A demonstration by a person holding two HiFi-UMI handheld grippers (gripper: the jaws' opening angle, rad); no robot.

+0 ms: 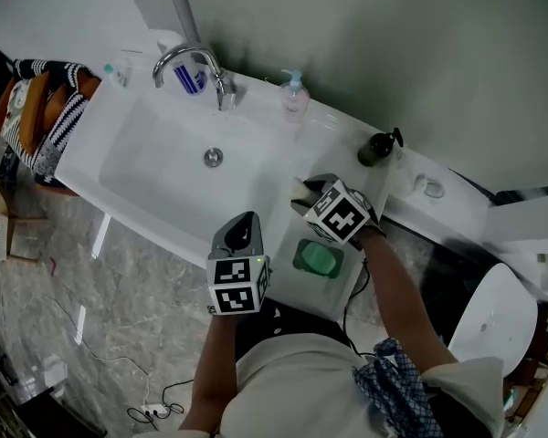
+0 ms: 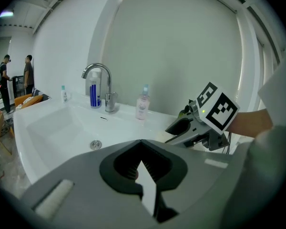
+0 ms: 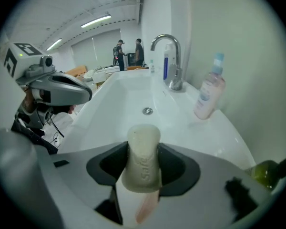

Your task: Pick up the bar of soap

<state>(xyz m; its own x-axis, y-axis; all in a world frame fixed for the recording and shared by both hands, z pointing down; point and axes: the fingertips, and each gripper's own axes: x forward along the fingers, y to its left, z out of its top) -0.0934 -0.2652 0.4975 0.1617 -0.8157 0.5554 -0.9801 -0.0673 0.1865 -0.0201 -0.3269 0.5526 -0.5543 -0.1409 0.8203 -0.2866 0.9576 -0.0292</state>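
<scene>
- Gripping cream oval soap bar: right gripper, jaws pressed on its sides.
- Left gripper: jaws closed together, empty.
- Green soap dish at right gripper's six o'clock.

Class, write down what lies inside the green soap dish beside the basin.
The green soap dish shows only its own green inside, with no soap in it. The bar of soap is clamped in the right gripper. That gripper covers the dish's far edge in the head view.
</scene>
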